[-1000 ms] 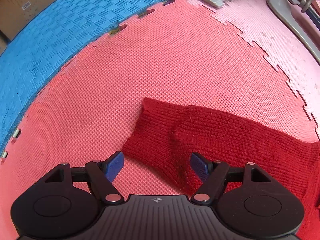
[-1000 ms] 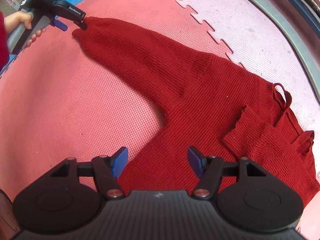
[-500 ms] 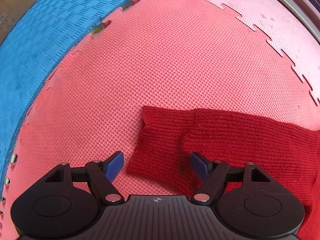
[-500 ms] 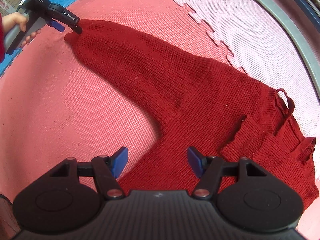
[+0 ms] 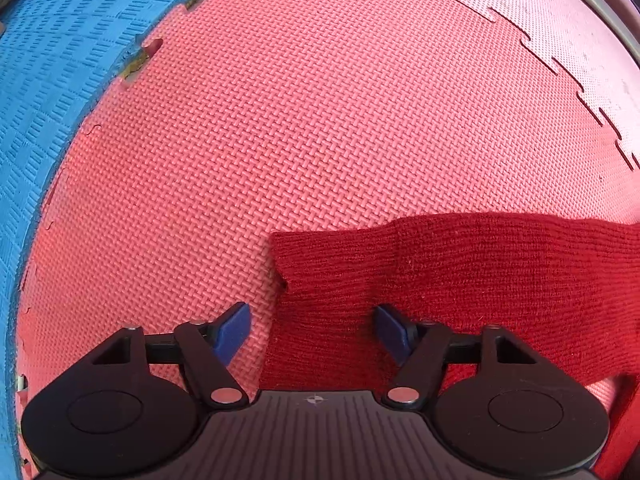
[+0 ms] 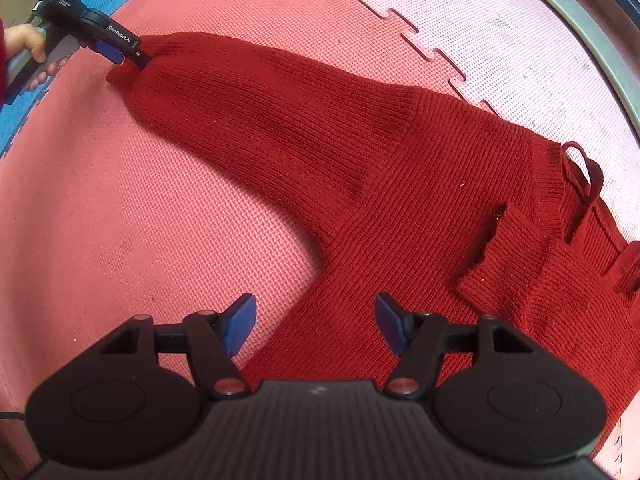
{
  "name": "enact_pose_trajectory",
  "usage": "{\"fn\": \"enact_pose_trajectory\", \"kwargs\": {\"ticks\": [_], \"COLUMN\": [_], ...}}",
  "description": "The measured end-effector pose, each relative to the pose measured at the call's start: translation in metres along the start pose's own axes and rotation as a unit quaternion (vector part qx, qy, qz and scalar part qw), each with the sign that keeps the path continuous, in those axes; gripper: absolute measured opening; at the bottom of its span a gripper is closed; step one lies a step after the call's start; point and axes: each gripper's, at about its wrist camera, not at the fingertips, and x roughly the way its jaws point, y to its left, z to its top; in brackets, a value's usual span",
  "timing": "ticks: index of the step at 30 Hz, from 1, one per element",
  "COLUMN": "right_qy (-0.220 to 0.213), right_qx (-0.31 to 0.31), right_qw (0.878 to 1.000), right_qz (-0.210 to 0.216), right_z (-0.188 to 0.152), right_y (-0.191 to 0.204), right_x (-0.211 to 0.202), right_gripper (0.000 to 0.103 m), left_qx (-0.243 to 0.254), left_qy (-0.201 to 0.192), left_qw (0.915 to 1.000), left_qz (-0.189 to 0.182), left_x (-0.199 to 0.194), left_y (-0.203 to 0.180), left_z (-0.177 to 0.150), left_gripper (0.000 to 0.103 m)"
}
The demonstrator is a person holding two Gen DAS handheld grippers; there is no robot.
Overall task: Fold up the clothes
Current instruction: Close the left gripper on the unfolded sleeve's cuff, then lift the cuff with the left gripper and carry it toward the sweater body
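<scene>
A dark red knitted sweater (image 6: 400, 200) lies flat on the red foam mat (image 6: 140, 200), one sleeve stretched out to the upper left. In the left wrist view the sleeve cuff (image 5: 332, 264) lies right under my left gripper (image 5: 311, 330). Its jaws are closing with the cuff's edge between them, and the blue pads do not press on it. The right wrist view shows that left gripper (image 6: 128, 54) at the cuff's tip, held by a person's hand (image 6: 28, 40). My right gripper (image 6: 316, 326) hangs open over the sweater's lower side edge with nothing gripped.
A blue mat tile (image 5: 48, 80) borders the red one on the left. A pale pink tile (image 6: 500, 40) joins it at the upper right. A grey curved frame (image 6: 580, 20) runs along the far right, beyond the sweater's neck loop (image 6: 588, 172).
My left gripper has come down close over the cuff, which now looks larger, and its pads stand slightly nearer together. My right gripper has sunk a little toward the sweater.
</scene>
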Motion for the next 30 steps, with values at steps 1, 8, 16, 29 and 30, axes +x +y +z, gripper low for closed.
{"fn": "enact_pose_trajectory", "kwargs": {"ticks": [1,8,16,29,30], "right_qy": [0.0,-0.007,-0.035,-0.084,-0.089], "right_qx": [0.005,0.0,0.014,0.064,0.065], "right_qw": [1.0,1.0,0.999,0.993,0.992], "right_qz": [0.002,0.01,0.021,0.06,0.062], "right_z": [-0.001,-0.014,-0.05,-0.1,-0.104], "right_y": [-0.001,-0.013,-0.081,-0.127,-0.13], "right_x": [0.0,-0.008,-0.037,-0.072,-0.074], "right_gripper": [0.065,0.065,0.065,0.065,0.065], "left_qx": [-0.002,-0.011,-0.019,0.036,0.042], "left_qy": [0.001,0.021,0.028,0.003,0.0], "left_qw": [0.9999,0.9992,0.9952,0.9936,0.9935], "left_qz": [-0.015,0.033,0.092,0.107,0.106], "left_x": [-0.001,0.004,-0.017,-0.113,-0.119], "left_y": [-0.005,-0.032,-0.078,-0.173,-0.184], "left_z": [-0.001,-0.007,-0.026,-0.032,-0.034], "left_gripper": [0.012,0.01,0.01,0.01,0.01]}}
